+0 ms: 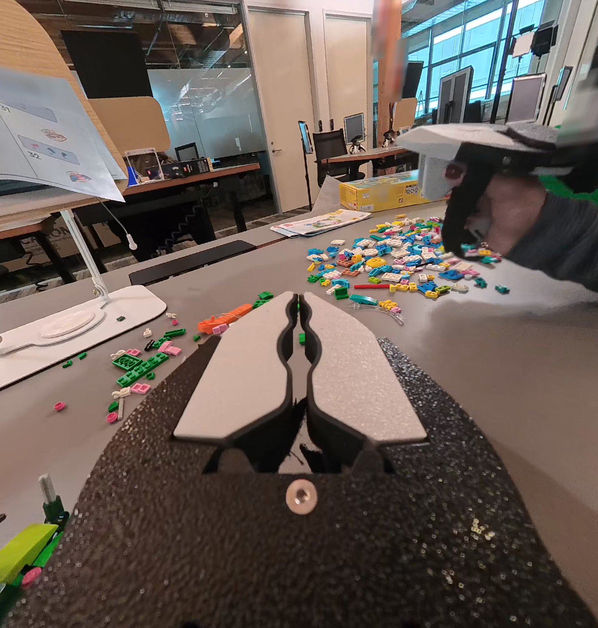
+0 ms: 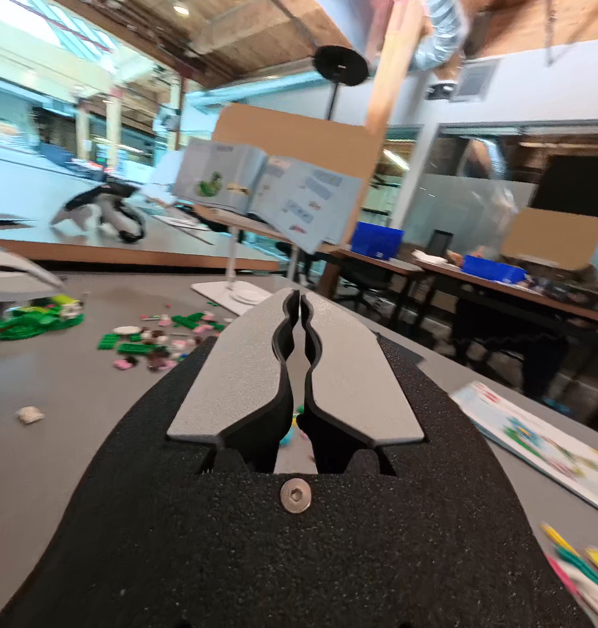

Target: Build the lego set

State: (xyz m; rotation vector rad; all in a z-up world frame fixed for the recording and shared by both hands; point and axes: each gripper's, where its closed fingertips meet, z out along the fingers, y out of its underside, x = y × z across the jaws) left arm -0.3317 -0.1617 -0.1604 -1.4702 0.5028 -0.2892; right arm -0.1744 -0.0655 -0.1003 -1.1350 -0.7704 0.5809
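My left gripper [image 1: 299,298] is shut, its tips low over the grey table [image 1: 460,373] between two spreads of loose bricks. A small green brick [image 1: 301,338] shows through the slot behind the tips; I cannot tell if it is held. Green and pink bricks [image 1: 137,367] lie to its left, and a partly built green model [image 1: 19,557] sits at the bottom left. My right gripper [image 2: 300,299] is shut with nothing visible between its tips. In the left wrist view the right gripper [image 1: 404,140] is held by a hand above the multicoloured brick pile [image 1: 402,258].
An open instruction booklet [image 1: 46,136] hangs on a white stand [image 1: 70,323] at the left. A second booklet [image 1: 321,222] and a yellow box [image 1: 382,193] lie at the table's far side. An orange piece [image 1: 222,317] lies near my left fingertips. The right wrist view is blurred. Across from one pair of fingers to the other is roughly 20 cm. To the partly built green model [image 1: 19,557]: left tips about 15 cm, right tips about 35 cm.
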